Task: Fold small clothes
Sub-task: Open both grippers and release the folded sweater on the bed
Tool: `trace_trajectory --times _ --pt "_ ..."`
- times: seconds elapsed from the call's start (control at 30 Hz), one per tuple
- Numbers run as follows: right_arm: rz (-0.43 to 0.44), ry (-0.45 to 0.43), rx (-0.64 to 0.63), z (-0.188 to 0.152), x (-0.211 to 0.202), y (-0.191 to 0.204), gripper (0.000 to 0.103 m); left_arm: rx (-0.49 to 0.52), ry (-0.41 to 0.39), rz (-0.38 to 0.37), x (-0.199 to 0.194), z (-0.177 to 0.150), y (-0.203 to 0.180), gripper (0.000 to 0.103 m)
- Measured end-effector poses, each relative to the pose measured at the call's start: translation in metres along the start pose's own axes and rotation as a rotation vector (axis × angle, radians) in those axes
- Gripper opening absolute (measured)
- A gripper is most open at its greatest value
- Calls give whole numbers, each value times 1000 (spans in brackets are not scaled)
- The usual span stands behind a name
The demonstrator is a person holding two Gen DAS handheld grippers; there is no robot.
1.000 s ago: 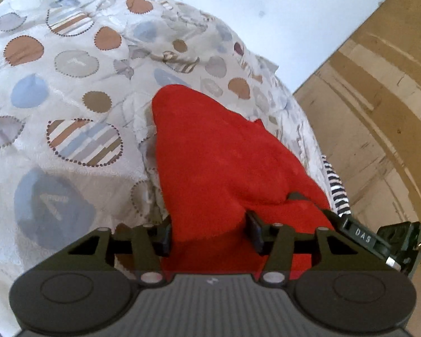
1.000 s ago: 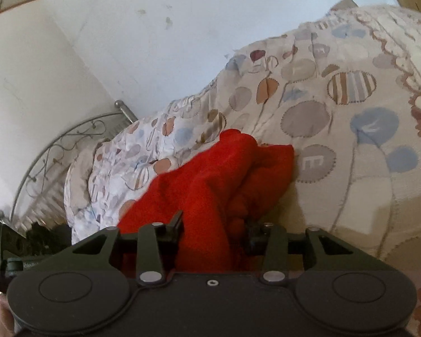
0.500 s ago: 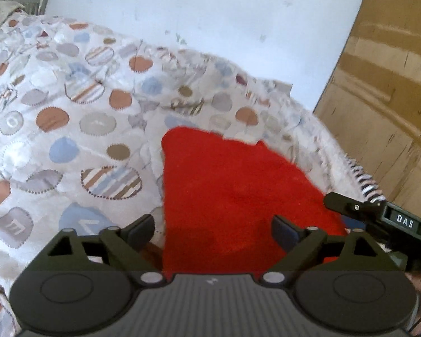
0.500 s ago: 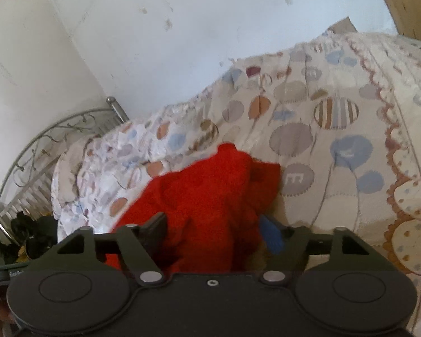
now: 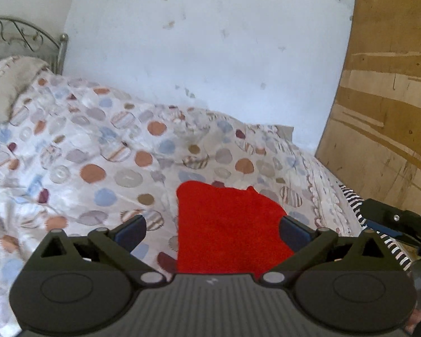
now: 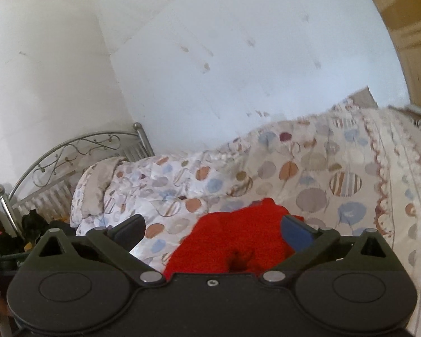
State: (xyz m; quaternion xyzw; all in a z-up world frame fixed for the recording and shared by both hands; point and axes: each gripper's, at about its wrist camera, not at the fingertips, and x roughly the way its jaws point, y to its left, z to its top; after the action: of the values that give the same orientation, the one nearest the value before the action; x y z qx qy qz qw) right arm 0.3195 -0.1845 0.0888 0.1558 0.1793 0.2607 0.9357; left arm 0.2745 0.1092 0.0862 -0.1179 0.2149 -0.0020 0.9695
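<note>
Left gripper (image 5: pixel 212 231): jaws spread wide, holding nothing, poised above red fleece garment (image 5: pixel 227 227) lying flat on dotted bedspread (image 5: pixel 84 151). Garment: soft, light, limp, likely grippy; best pinched at a corner or hem. Right gripper (image 6: pixel 212 231): likewise wide apart, empty, over the bunched edge.

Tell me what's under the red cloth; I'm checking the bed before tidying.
The red cloth lies on the spotted bedspread. Whatever sits beneath its folded layers is covered.
</note>
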Motion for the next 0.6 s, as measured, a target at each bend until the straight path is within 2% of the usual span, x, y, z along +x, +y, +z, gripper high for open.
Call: trace_trajectory --times 0.3,0.6 --pt "-40 -88 -157 -23 -77 48 103 54 -90 30 -75 -19 -5 103" --pt "-107 -134 -198 -48 -126 67 103 97 -132 71 -129 -46 -5 103"
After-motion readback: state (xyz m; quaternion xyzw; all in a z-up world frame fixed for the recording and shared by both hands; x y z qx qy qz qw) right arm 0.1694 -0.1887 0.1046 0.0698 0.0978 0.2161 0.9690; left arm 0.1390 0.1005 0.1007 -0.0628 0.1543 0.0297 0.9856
